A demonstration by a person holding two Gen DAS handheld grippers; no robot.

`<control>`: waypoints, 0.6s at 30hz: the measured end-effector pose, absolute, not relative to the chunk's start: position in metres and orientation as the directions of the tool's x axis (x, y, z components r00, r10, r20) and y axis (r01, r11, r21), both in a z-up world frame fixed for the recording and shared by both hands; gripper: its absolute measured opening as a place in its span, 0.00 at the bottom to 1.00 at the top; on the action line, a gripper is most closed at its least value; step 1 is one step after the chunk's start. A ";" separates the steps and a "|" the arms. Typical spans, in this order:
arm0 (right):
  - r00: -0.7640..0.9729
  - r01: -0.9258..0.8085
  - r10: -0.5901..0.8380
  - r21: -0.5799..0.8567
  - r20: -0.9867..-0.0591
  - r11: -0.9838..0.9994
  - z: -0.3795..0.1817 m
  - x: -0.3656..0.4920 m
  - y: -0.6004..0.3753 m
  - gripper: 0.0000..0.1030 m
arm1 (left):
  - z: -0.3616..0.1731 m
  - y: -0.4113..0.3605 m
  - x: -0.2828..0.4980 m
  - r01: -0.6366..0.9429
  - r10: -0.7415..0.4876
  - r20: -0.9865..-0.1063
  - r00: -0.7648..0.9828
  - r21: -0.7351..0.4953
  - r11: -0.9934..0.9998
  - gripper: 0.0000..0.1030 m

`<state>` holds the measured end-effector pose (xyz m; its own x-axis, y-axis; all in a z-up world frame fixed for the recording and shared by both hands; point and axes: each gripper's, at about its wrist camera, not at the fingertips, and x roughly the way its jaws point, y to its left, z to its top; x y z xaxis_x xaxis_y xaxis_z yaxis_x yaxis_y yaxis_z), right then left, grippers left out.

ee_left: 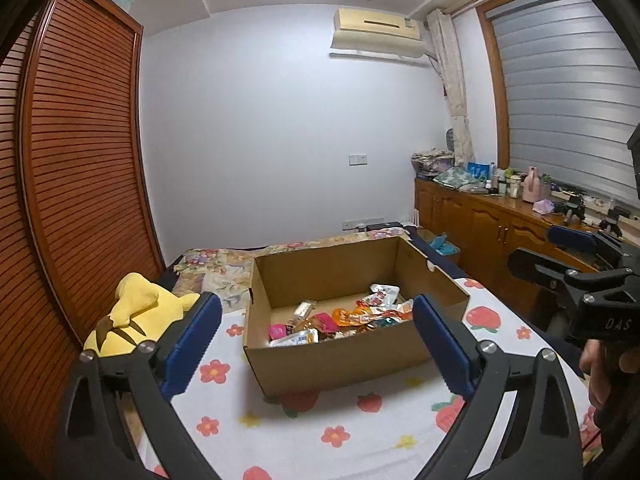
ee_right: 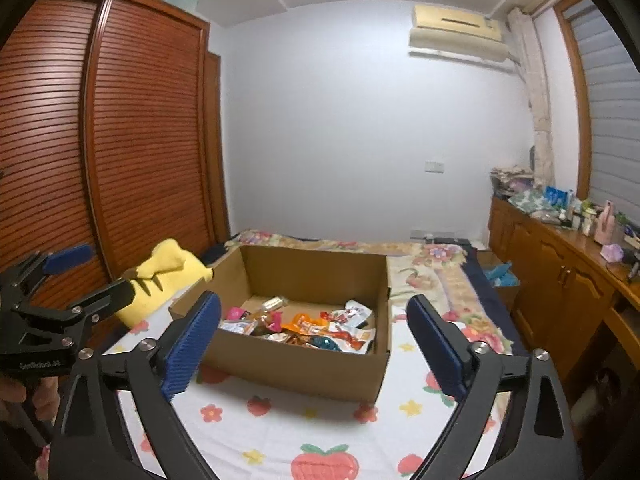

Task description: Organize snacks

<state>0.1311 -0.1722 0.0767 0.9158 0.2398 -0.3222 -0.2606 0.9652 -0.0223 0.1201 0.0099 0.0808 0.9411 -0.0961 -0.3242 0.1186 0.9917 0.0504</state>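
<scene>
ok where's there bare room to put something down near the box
Bare bedspread lies open in front of the cardboard box, and a strip to its right. Inside, the box's back-left floor is free; the snacks crowd its front. The yellow plush fills the left side.

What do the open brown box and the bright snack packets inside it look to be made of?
Open brown box: corrugated cardboard by the look, matte tan, with thin folded walls and raw cut edges. Bright snack packets: probably plastic or foil film, glossy, crinkled and catching the light; too small to tell which.
</scene>
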 end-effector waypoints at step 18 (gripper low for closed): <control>0.937 -0.173 0.161 -0.010 -0.309 0.985 0.060 0.080 -0.178 1.00 | 0.059 0.014 0.071 0.066 -0.045 -0.343 0.938 0.050 0.997 0.94</control>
<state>0.0799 -0.1784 0.0596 0.9373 0.1614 -0.3089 -0.1728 0.9849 -0.0096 0.0712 0.0143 0.0592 0.9384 -0.0455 -0.3425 0.0664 0.9966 0.0496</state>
